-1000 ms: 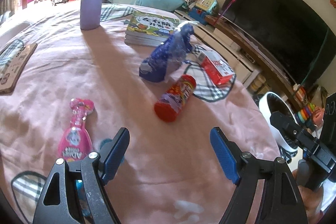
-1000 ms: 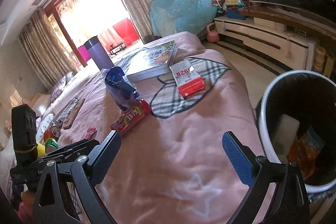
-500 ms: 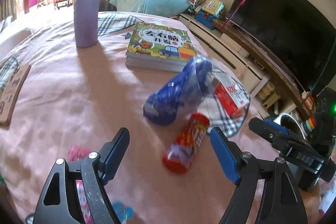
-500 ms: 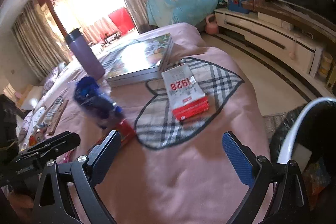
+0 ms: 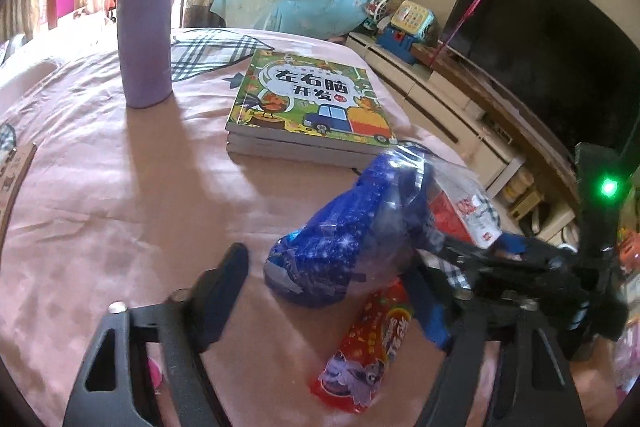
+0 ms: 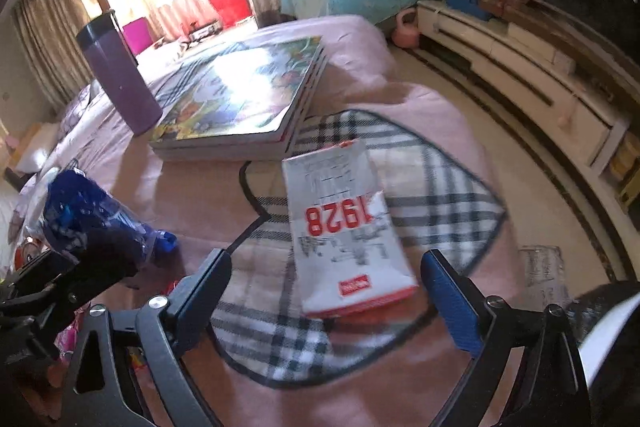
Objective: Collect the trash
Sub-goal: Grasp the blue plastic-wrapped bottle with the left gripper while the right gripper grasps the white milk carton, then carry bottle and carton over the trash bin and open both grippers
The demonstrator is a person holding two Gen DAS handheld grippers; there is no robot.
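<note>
A crumpled blue plastic bag [image 5: 344,243] lies on the pink bedspread, just ahead of and between the fingers of my open left gripper [image 5: 328,299]. A red candy tube [image 5: 368,351] lies right of it, low in the left wrist view. A white and red carton marked 1928 [image 6: 344,227] lies on a plaid patch, between the fingers of my open right gripper [image 6: 332,295]. The blue bag also shows at the left in the right wrist view [image 6: 88,219]. The right gripper reaches in from the right in the left wrist view.
A stack of picture books [image 5: 312,111] and a purple flask [image 5: 146,23] stand further back on the bed. A white-rimmed bin [image 6: 616,339] is at the lower right in the right wrist view. A low TV cabinet [image 6: 520,63] runs along the right wall.
Both grippers have moved forward. The blue bag and candy tube are now close to the left fingers. The carton now lies between the right fingers. Both stay open.
</note>
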